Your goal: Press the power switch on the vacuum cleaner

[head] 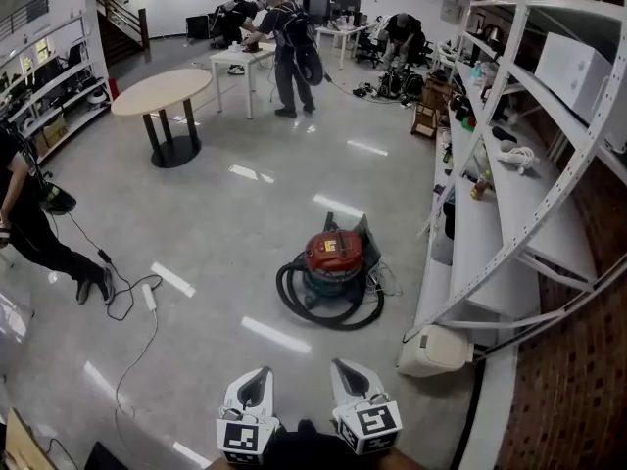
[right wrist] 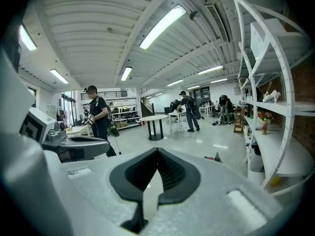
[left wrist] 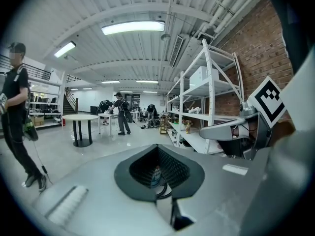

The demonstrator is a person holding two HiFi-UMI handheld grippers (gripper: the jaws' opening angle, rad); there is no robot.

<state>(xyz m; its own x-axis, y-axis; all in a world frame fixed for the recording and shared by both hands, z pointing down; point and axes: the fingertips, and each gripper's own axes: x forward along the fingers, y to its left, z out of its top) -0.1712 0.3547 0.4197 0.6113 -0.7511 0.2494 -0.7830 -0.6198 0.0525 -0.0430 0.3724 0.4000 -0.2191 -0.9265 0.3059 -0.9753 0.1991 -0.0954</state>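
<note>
The red-topped vacuum cleaner (head: 335,259) stands on the grey floor in the head view, ringed by its coiled black hose (head: 323,309). Its switch is too small to make out. My left gripper (head: 262,371) and right gripper (head: 339,364) sit side by side at the bottom edge, well short of the vacuum, both pointing towards it. Both are shut with nothing held. In the left gripper view the left gripper (left wrist: 158,147) has its jaws pressed together. The right gripper (right wrist: 157,151) looks the same in its own view, where a red sliver of the vacuum (right wrist: 209,157) peeks over the jaws.
White metal shelving (head: 490,213) runs along the right, with a cream canister (head: 434,349) at its foot. A cable with a power strip (head: 149,297) trails across the floor at the left, near a person's legs (head: 59,253). A round table (head: 162,93) and other people are further back.
</note>
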